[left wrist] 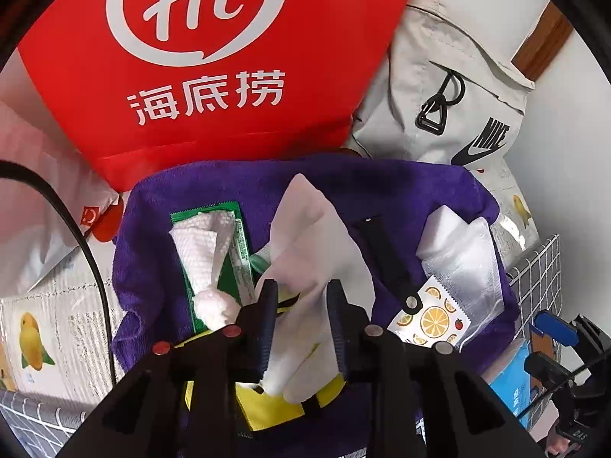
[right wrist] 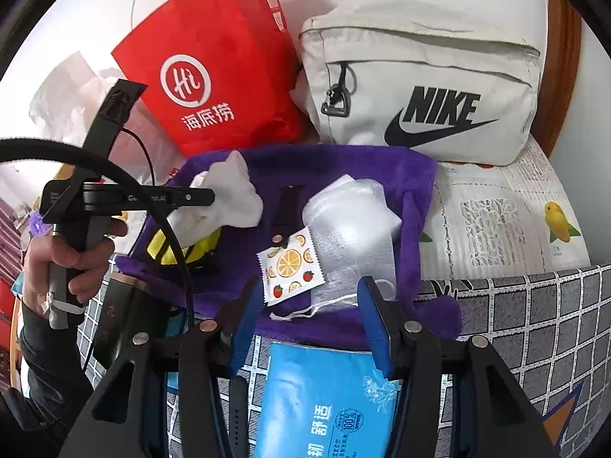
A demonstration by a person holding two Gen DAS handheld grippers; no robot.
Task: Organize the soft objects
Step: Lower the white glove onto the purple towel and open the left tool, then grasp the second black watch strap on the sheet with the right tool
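Red bag (right wrist: 214, 76): stands at the back left, white "Hi" logo and Chinese characters on its face, beside the grey one.
Grey Nike bag (right wrist: 424, 91): back right, lying on its side, black clip on the zip pull, touching the far edge of the towel.
Purple towel (left wrist: 401, 187): spread in the middle over a fruit-printed cover and a grey checked cloth (right wrist: 534, 313); every small soft thing lies on it.
Blue tissue pack (right wrist: 324, 400): on the checked cloth, just at the towel's near edge, under the right tool.
White cloth (left wrist: 309, 236): lifted above the towel, pinched at its lower part, the rest rising in a loose peak.
Clear pouch (right wrist: 351, 236): right half of the towel, white sponge inside, drawstring trailing toward the near edge.
Green packet (left wrist: 236, 252): left half of the towel, with a crumpled paper towel (left wrist: 202, 255) lying on it.
Yellow item (left wrist: 267, 408): on the towel beneath the held cloth; what it is cannot be told.
Black strap (left wrist: 385, 255): lies on the towel between cloth and pouch.
Orange-slice sachet (right wrist: 288, 267): touching the pouch's near left side.
Left tool (left wrist: 301, 324): narrow, fingers clamped on the white cloth.
Right tool (right wrist: 305, 324): wide, blue fingers apart above the towel's near edge, the sachet and pouch string between them, gripping nothing.
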